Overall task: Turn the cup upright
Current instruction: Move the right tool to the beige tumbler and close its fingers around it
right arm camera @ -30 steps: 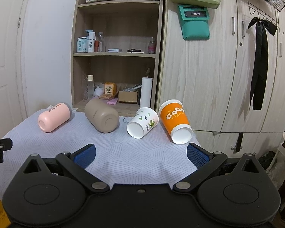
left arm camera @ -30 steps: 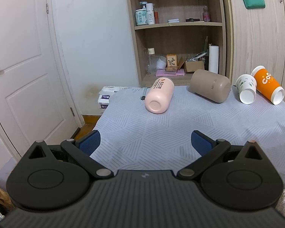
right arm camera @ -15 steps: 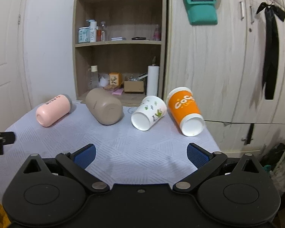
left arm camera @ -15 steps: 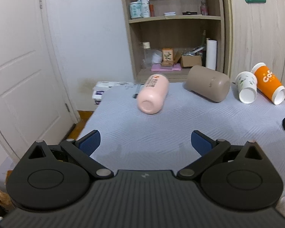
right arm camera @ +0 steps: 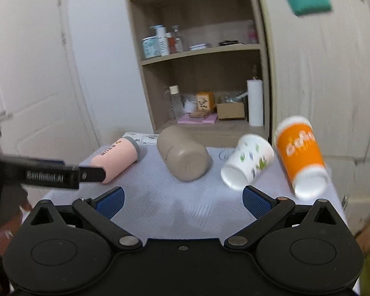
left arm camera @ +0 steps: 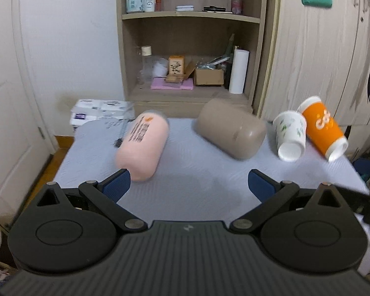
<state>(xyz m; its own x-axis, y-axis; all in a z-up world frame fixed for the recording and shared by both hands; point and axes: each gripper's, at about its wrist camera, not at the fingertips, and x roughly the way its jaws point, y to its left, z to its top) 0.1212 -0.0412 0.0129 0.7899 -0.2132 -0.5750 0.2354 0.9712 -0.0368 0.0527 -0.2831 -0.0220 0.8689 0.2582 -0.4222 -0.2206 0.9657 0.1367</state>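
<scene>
Four cups lie on their sides across the table [left arm camera: 204, 185], none upright: a pink cup [left arm camera: 143, 145] at the left, a tan cup [left arm camera: 230, 132] beside it, then a white leaf-printed cup [left arm camera: 291, 133] touching an orange cup [left arm camera: 323, 128] by the right edge. The left gripper [left arm camera: 188, 185] hangs over the near side of the cloth, fingers spread wide and holding nothing — its left pad [left arm camera: 117, 185] sits just in front of the pink cup's end. The right gripper [right arm camera: 182, 198] is likewise released and bare, facing the tan and white cups. Behind stands a wooden shelf [left arm camera: 192, 17].

Open shelving [left arm camera: 190, 19] (cluttered), white door [right arm camera: 34, 86]
</scene>
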